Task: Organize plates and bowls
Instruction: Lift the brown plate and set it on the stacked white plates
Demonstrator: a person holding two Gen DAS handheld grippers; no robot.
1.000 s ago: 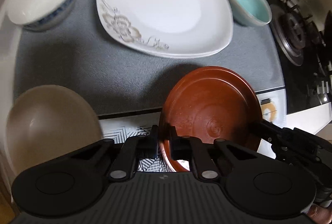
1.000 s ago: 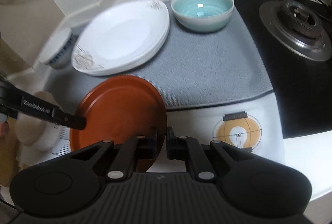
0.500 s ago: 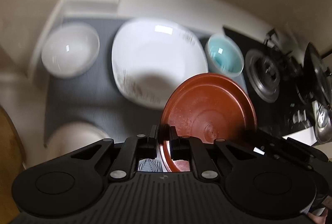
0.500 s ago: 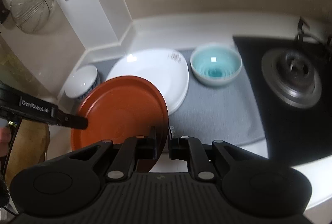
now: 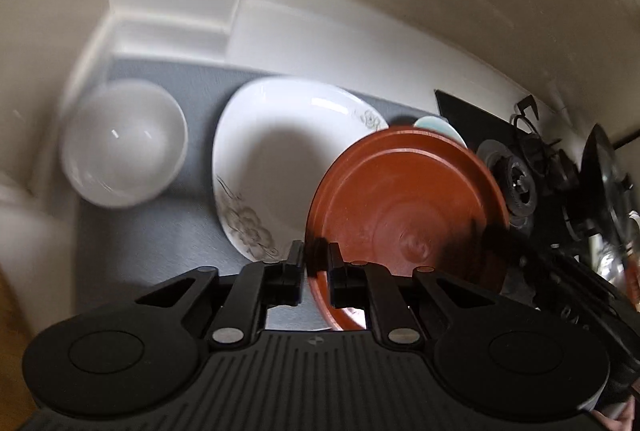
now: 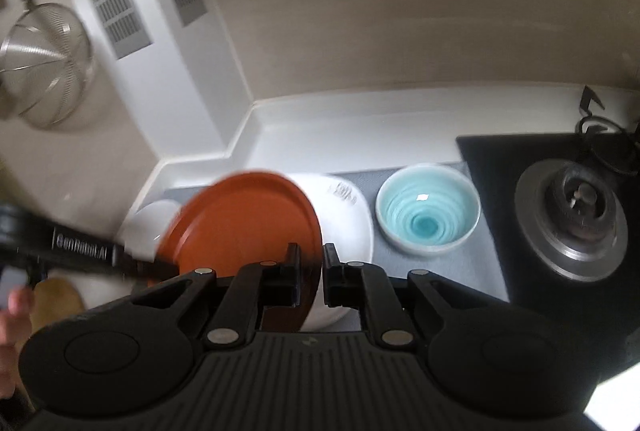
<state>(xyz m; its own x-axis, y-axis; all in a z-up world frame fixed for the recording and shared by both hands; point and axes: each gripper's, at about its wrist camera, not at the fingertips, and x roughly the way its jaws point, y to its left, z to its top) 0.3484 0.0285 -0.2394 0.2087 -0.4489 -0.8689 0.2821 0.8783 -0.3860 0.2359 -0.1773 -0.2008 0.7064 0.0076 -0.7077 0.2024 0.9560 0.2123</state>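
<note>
A: Item one, the round reddish-brown ceramic plate point(image 5: 404, 215). Where is it?

B: Lifted off the counter and tilted, partly overlapping the large white squarish plate with grey flower print point(image 5: 276, 159) as seen from both wrist views. Both tools carry it.

A: Left gripper point(image 5: 314, 267), pose and state?

B: Angled downward at the counter, fingers clamped on the reddish-brown plate's near-left rim. In the right wrist view its black arm enters from the left and meets the plate's left edge point(image 6: 148, 265).

A: Right gripper point(image 6: 308, 271)?

B: Also pitched downward, fingers closed over the plate's lower right edge. The rim sits between them.

A: Remaining stock, placed against the white squarish plate?

B: That plate lies on a grey fabric mat point(image 5: 160, 231). A plain white round bowl point(image 5: 124, 143) sits on the mat just to its left. A pale glazed bowl with a turquoise spiral interior point(image 6: 428, 209) sits on the mat just to its right. Beyond that bowl, a black gas hob with a metal burner ring point(image 6: 572, 219). A wire mesh strainer point(image 6: 44, 63) hangs on the wall, upper left, well apart.
</note>
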